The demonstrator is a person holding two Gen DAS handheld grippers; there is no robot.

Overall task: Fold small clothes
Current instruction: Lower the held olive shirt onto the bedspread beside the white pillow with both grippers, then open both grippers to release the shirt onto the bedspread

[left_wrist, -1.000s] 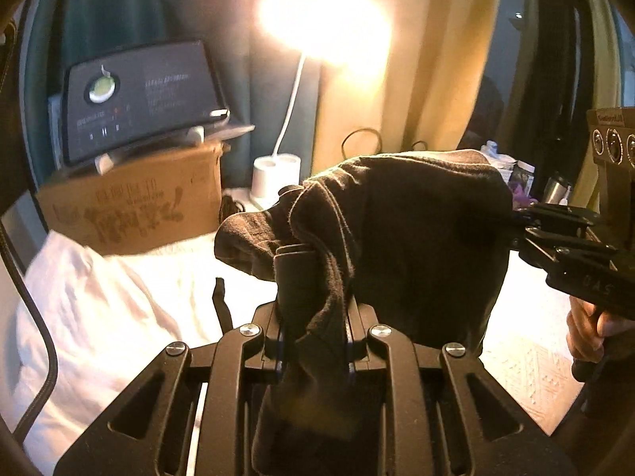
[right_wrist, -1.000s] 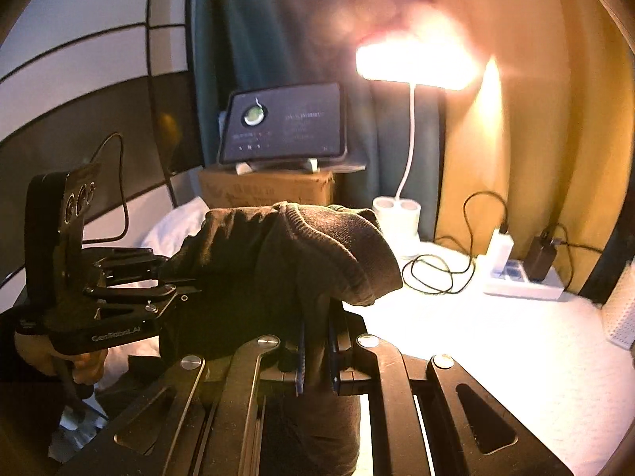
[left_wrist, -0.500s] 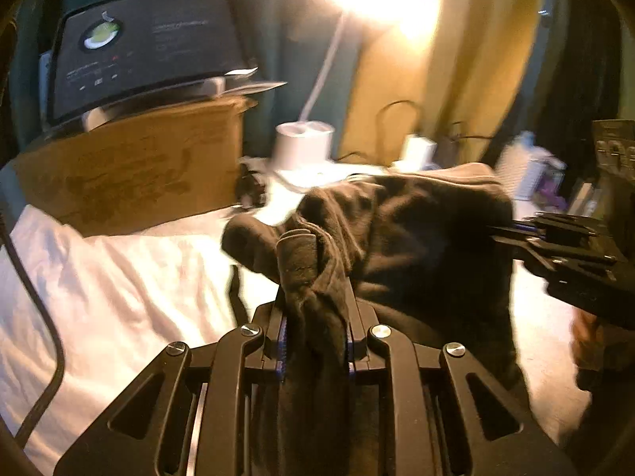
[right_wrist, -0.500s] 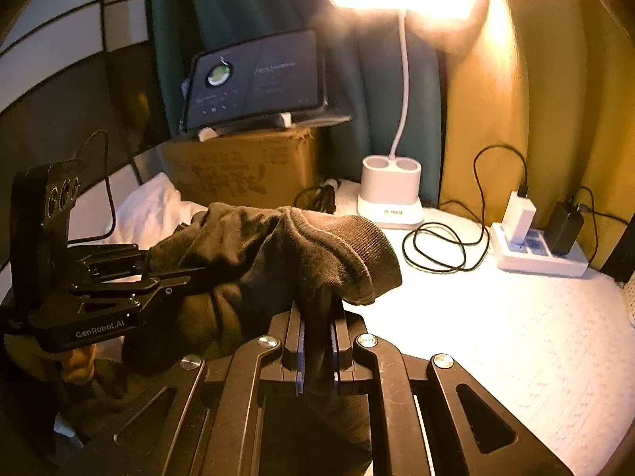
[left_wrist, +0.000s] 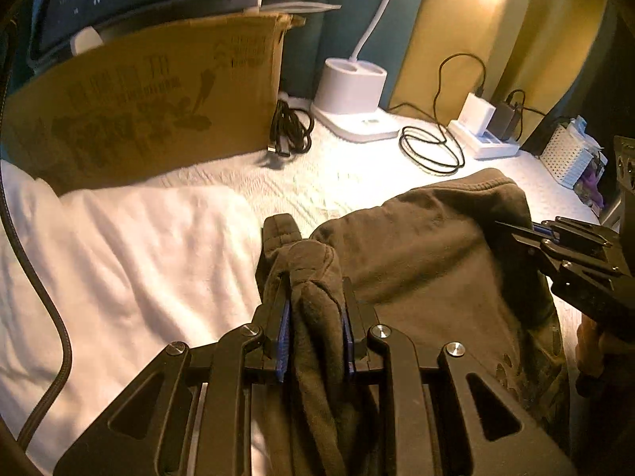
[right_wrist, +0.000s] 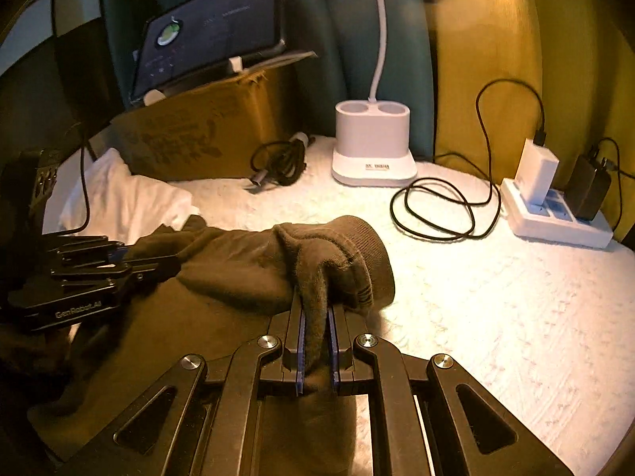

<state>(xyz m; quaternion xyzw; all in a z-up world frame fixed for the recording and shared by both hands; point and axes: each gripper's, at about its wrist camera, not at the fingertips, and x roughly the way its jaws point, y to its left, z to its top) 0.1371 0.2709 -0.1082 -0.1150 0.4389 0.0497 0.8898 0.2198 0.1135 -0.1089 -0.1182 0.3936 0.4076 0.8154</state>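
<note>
Two grippers: left gripper (left_wrist: 315, 309) and right gripper (right_wrist: 315, 341) each have their fingers pinched on a bunched edge of one dark olive garment (left_wrist: 428, 261).
Surface: a white textured bedspread (right_wrist: 496, 297), lit warm by a lamp above; teal and yellow curtains hang behind.
Left side: a white pillow (left_wrist: 119, 261) lies in front of a cardboard box (left_wrist: 151, 103), which carries a dark tablet (right_wrist: 210, 35).
Middle: a coiled black cable (right_wrist: 281, 158), then the white lamp base (right_wrist: 373, 142).
Right side: a looped black cord (right_wrist: 436, 206) and a white power strip (right_wrist: 555, 218) with two chargers plugged in.
Garment: stretched between the two grippers, its lower part draped near the bedspread.
Left view only: a white perforated basket (left_wrist: 563, 154) at far right.
Right view only: the garment's ribbed cuff (right_wrist: 377, 254).
Change: both grippers have come down toward the bed; the garment hung higher before.
</note>
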